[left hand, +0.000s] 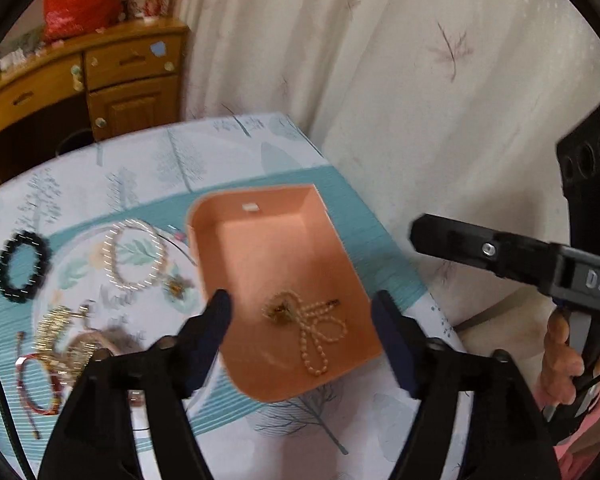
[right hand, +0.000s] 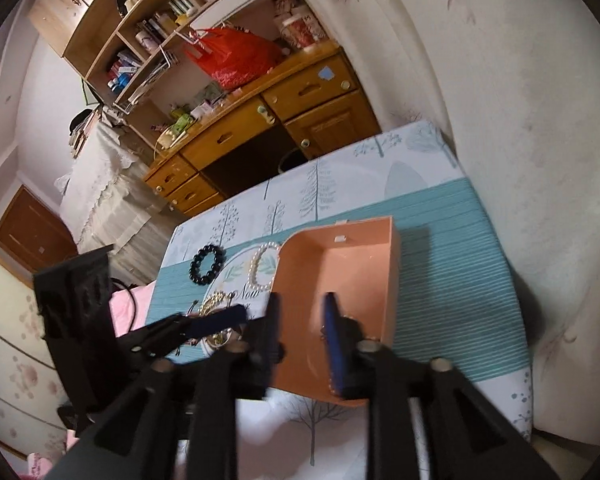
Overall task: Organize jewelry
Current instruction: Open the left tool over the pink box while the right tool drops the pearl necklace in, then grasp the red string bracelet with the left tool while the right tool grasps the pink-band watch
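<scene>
Left wrist view, pearl necklace (left hand: 314,330) lengthwise in peach tray (left hand: 236,256), both grippers' jaws spread, empty.

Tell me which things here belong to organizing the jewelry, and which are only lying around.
Job:
peach-pink open box
white pearl necklace inside it
black bead bracelet
pearl bracelet on the cloth
gold chains
red cord bracelet

Lying about:
red plastic bag
wooden desk

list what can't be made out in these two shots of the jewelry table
- Left wrist view: gold and red pieces at left are motion-blurred and partly behind the left tongs.
- Right wrist view: pearl necklace in the pink box is almost wholly hidden by the right tongs.
</scene>
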### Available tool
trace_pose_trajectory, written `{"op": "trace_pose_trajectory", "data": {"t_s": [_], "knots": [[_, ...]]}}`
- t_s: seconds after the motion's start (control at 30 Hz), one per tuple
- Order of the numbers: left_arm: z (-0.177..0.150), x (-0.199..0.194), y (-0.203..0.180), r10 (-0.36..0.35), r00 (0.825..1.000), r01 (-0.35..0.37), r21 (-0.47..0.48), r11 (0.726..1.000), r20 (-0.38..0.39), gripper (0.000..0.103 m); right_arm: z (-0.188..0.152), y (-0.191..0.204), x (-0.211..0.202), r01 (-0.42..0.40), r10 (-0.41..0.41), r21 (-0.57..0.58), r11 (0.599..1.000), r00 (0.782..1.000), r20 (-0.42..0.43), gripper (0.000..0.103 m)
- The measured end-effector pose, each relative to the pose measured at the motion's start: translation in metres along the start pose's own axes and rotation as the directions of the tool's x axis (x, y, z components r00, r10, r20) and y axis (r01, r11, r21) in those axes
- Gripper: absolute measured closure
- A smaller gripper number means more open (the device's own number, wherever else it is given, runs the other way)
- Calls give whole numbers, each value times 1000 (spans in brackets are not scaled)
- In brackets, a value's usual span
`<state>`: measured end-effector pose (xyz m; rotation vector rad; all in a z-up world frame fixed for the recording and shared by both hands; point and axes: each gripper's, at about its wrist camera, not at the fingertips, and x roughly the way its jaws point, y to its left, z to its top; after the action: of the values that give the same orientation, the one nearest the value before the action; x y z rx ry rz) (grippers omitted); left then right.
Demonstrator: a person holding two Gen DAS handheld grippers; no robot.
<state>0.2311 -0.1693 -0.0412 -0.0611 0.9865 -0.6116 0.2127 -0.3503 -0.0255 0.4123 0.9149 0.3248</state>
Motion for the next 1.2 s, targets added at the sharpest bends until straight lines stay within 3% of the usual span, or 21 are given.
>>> {"op": "trace_pose_trajectory", "data": {"t_s": [0.07, 0.3, 0.37, 0.67, 0.93, 1.13, 1.2], "knots": [[2, -14, 4, 56, 998, -56, -4, 998, 20, 28, -2, 6, -7, 10, -9, -14, 1000, 1000, 28, 63], [2, -66, 31, 206, 978, -206, -13, 979, 39, 27, -9, 50, -19, 20, -9, -90, 996, 993, 116, 49], [-1, -83, 45, 246, 968, -245, -32, 969, 46, 22, -11, 63, -18, 28, -12, -117, 993, 990, 137, 43], [-33, -135, 110, 349, 935, -336, -155, 929, 60, 19, -29, 127, 16, -1, 42, -266, 964, 988, 148, 42], [-67, -138, 157, 408, 913, -399, -173, 901, 22, 18, -58, 165, 72, 33, 18, -400, 916, 992, 122, 36], [-91, -112, 172, 406, 914, -406, -94, 909, -17, 18, -84, 169, 114, 46, -22, -465, 884, 998, 57, 36], [-97, -100, 177, 386, 922, -388, -75, 919, -31, 18, -90, 167, 126, 69, -55, -472, 879, 998, 43, 36]]}}
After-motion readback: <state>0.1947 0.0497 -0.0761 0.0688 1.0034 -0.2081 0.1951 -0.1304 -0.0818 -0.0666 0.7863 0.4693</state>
